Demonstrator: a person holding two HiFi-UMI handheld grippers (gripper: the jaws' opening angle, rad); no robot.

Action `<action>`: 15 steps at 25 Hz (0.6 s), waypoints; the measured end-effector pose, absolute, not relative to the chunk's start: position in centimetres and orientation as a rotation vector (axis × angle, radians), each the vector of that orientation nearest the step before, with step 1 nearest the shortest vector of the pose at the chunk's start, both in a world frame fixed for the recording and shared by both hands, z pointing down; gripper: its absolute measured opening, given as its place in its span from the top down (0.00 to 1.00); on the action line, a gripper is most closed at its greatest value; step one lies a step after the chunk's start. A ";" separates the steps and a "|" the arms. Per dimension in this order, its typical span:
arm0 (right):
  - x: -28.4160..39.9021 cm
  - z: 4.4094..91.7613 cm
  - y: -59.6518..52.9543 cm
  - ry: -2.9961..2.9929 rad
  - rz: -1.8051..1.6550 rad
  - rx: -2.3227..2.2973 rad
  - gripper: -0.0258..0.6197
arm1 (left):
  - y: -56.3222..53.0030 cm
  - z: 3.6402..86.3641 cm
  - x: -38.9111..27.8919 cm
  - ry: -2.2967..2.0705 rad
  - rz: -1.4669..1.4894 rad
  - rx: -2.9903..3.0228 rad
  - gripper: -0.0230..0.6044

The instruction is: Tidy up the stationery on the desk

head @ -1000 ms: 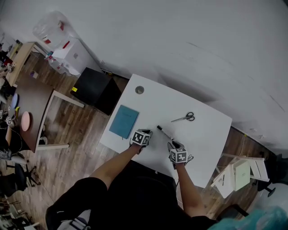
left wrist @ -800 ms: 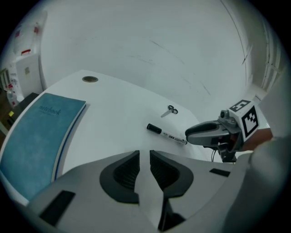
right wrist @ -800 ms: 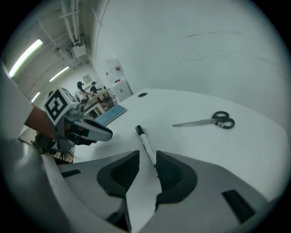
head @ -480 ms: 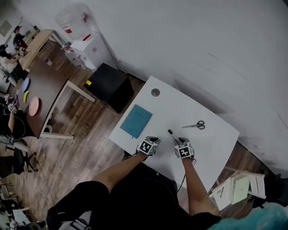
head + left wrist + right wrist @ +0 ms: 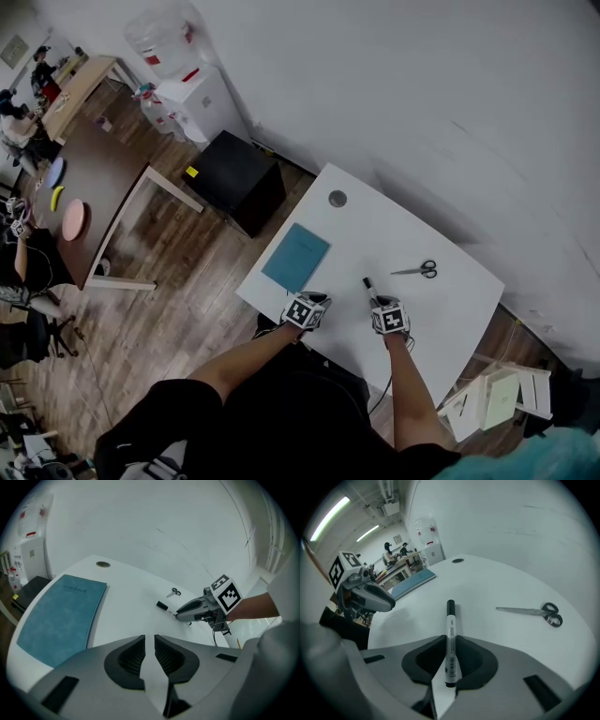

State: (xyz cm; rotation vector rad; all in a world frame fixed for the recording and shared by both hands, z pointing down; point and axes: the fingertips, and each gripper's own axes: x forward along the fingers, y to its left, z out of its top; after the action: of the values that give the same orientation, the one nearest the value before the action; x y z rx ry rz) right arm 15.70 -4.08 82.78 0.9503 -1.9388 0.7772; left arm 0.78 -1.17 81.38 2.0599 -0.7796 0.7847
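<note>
At the bottom centre of the right gripper view, the right gripper [image 5: 450,644] has a black-capped white marker [image 5: 451,630] between its jaws. The jaws have just been closing, and the pads now seem to press on the barrel from both sides. The hold is on the rear part of the marker, and most of its length, cap end included, sticks out ahead over the white desk [image 5: 497,581].

That is the main risk. With so much length beyond the pads, the marker may pivot or droop when lifted, and a round barrel in a light pinch can slide out and roll.

At the bottom centre of its own view, the left gripper [image 5: 149,641] is empty, its jaws only a narrow gap apart. In the right gripper view it hovers at the left edge, near the marker. A sideways swing of the marker could knock against it.

Further out, the teal notebook [image 5: 61,616] lies at the left of the left gripper view, close to the desk's edge. A careless push there may send it over.

At the right of the right gripper view, well apart from the marker, the scissors [image 5: 532,612] lie flat and untouched. The round desk hole [image 5: 457,560] sits at the far end.
</note>
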 end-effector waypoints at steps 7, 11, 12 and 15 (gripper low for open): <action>11.6 81.4 -3.9 -1.951 1.103 1.229 0.83 | -3.2 80.2 -4.2 -0.716 0.816 2.080 0.87; 8.8 81.2 -3.6 -1.914 1.274 1.376 0.84 | -4.4 81.2 -7.0 -0.692 0.827 2.085 0.91; 8.1 81.2 -3.5 -1.904 1.310 1.412 0.84 | -4.7 81.4 -7.6 -0.691 0.824 2.087 0.91; 5.9 80.7 -4.0 -1.887 1.385 1.534 0.84 | -6.0 81.1 -9.4 -0.715 0.799 2.111 0.93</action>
State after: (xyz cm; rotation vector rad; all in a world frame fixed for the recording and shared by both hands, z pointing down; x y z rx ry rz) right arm 5.91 -4.04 80.75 1.5336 -1.8868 1.3848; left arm -9.45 -6.05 81.14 2.1111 -0.7154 0.7985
